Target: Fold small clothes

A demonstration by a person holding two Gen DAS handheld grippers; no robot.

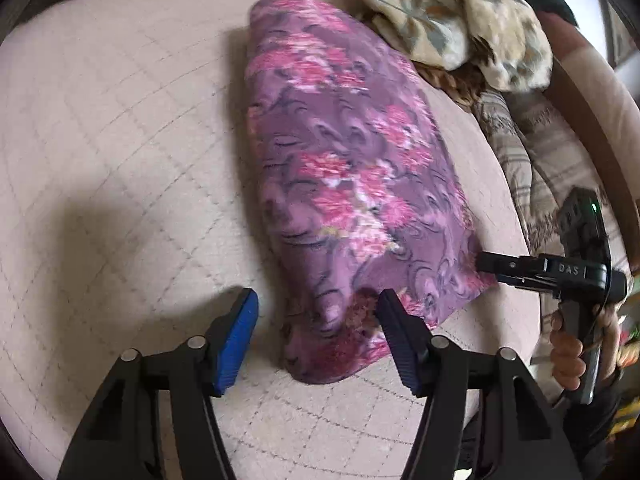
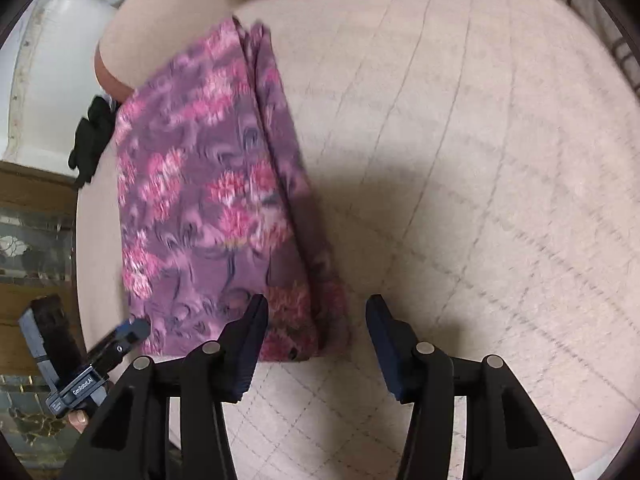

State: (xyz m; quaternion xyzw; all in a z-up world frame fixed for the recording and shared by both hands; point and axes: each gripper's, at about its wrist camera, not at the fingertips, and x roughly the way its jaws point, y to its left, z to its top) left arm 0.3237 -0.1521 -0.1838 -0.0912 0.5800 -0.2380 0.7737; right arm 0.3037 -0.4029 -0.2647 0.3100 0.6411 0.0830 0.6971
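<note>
A purple cloth with pink flowers (image 1: 344, 168) lies folded into a long strip on the quilted beige cushion (image 1: 120, 140). My left gripper (image 1: 316, 312) is open, its jaws on either side of the cloth's near corner, holding nothing. My right gripper (image 2: 316, 320) is open over the other near corner of the cloth (image 2: 208, 200), its jaws apart and empty. The right gripper also shows in the left wrist view (image 1: 486, 266), at the cloth's right edge. The left gripper shows in the right wrist view (image 2: 132, 330), by the cloth's left corner.
A heap of beige patterned clothes (image 1: 452, 16) lies at the far right of the cushion, with striped fabric (image 1: 516, 148) beside it. A black item (image 2: 90, 140) sits at the cushion's left edge. A patterned floor (image 2: 28, 248) lies beyond that edge.
</note>
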